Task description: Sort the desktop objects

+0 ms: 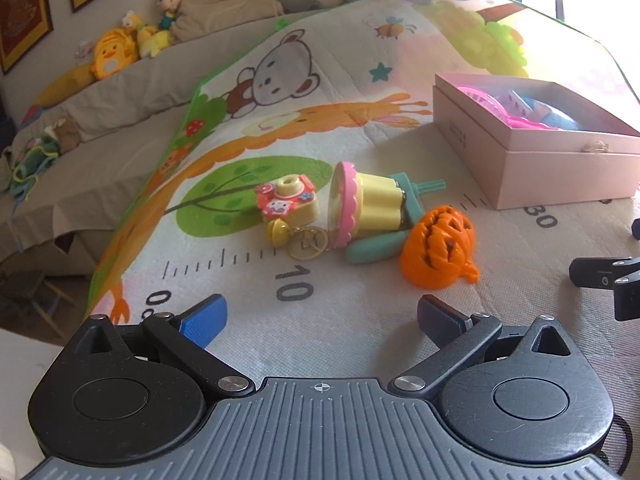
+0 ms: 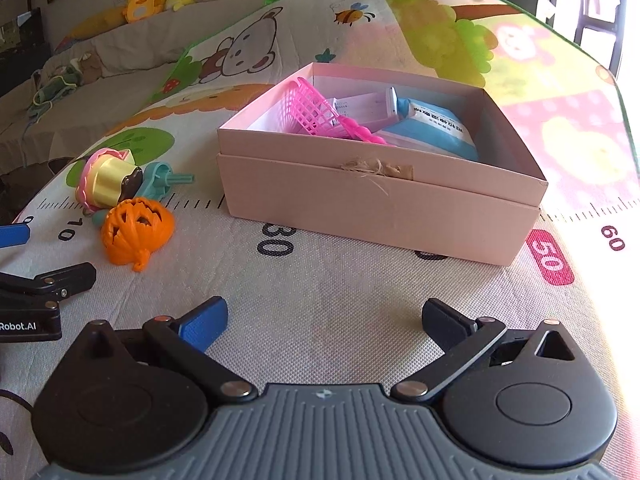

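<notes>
Both grippers hover with jaws spread wide, holding nothing: left gripper (image 1: 322,316) faces the orange pumpkin (image 1: 439,247), cupcake toy (image 1: 366,206) and toy camera (image 1: 289,200) just ahead; right gripper (image 2: 324,320) faces the pink box (image 2: 376,200) holding a pink basket (image 2: 316,110).

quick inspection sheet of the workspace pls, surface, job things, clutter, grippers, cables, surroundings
surface: cartoon play mat with printed ruler marks.
job's things: pink box open, holding a pink basket and blue packet; on the mat lie an orange pumpkin, cupcake toy, toy camera keychain.
clutter: nothing seen.
grippers: left gripper and right gripper, jaws open, empty.
cables: nothing seen.
surroundings: sofa with stuffed toys, framed pictures.
</notes>
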